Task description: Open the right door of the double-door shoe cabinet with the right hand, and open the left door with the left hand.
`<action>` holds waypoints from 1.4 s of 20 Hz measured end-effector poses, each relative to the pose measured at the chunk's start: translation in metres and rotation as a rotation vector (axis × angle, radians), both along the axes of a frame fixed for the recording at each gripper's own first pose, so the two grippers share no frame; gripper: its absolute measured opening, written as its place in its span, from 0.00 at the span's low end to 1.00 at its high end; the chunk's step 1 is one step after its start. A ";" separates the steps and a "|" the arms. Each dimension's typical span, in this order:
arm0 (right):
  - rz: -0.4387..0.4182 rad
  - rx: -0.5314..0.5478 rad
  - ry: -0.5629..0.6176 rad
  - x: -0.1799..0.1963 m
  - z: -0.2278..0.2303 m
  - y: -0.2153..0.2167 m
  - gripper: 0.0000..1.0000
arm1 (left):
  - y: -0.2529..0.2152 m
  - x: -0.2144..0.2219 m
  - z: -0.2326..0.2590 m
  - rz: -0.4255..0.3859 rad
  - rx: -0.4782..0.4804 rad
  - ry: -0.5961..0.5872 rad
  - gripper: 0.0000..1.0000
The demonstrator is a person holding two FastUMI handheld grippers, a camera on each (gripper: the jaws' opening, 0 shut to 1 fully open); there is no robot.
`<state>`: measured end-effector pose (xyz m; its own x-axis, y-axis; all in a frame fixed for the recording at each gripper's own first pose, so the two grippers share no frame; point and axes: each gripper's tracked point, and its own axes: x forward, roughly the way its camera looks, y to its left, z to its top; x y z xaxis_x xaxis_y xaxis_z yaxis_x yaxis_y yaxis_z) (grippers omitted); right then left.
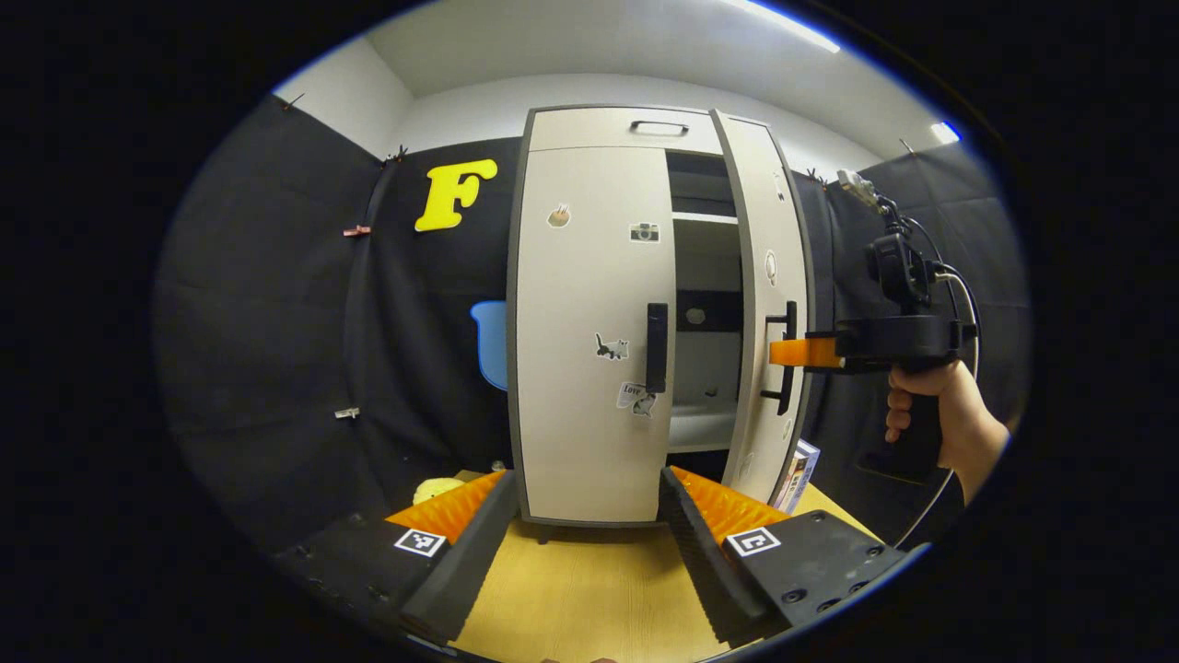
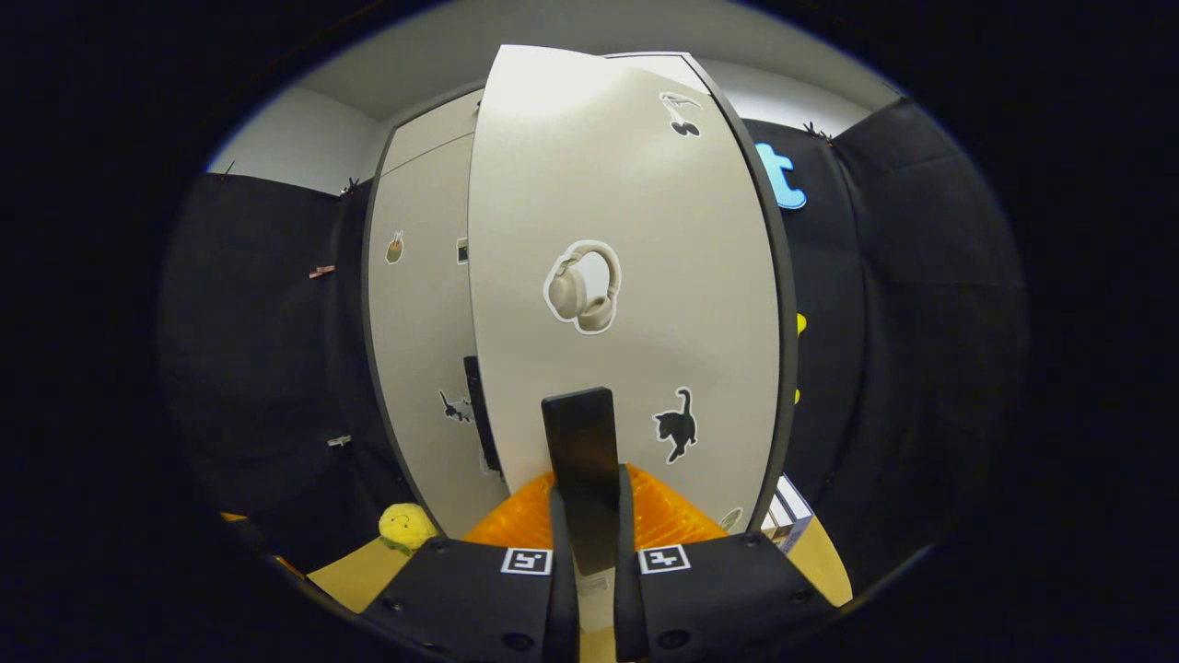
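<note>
Wooden tabletop, yellow plush beside half-opened shoe cabinet

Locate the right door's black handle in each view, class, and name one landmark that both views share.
Left gripper view: the right door's handle sits right of centre, on the swung-out door, with the right gripper at it.
Right gripper view: the handle stands bottom centre, clamped between the gripper's fingers.
Shared landmark: the left door's handle.

You face a beige shoe cabinet with dark grey edging and black door handles. Its doors carry stickers: a black cat, cream headphones. The table is pale wood; a yellow plush toy sits there.
</note>
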<state>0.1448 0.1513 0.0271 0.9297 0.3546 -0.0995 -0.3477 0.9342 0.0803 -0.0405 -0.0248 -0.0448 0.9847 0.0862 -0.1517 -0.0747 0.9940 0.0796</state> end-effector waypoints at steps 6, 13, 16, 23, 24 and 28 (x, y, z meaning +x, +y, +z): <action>0.049 0.002 -0.011 -0.009 0.003 -0.020 0.19 | -0.053 -0.010 -0.009 -0.013 -0.018 0.010 0.95; 0.042 0.002 0.047 -0.023 0.007 -0.082 0.18 | -0.097 -0.023 -0.012 0.020 -0.072 0.021 0.95; -0.015 -0.051 0.034 -0.019 0.009 -0.118 0.18 | -0.107 -0.024 -0.009 0.032 -0.067 0.019 0.95; -0.065 0.061 0.081 -0.007 0.014 -0.167 0.17 | -0.119 -0.016 -0.012 -0.021 -0.021 0.027 0.95; -0.080 0.023 0.036 -0.006 0.020 -0.174 0.17 | -0.121 -0.013 -0.012 -0.028 -0.027 0.027 0.95; -0.095 -0.013 0.025 -0.018 0.012 -0.176 0.12 | -0.119 -0.002 -0.014 -0.051 -0.060 0.031 0.95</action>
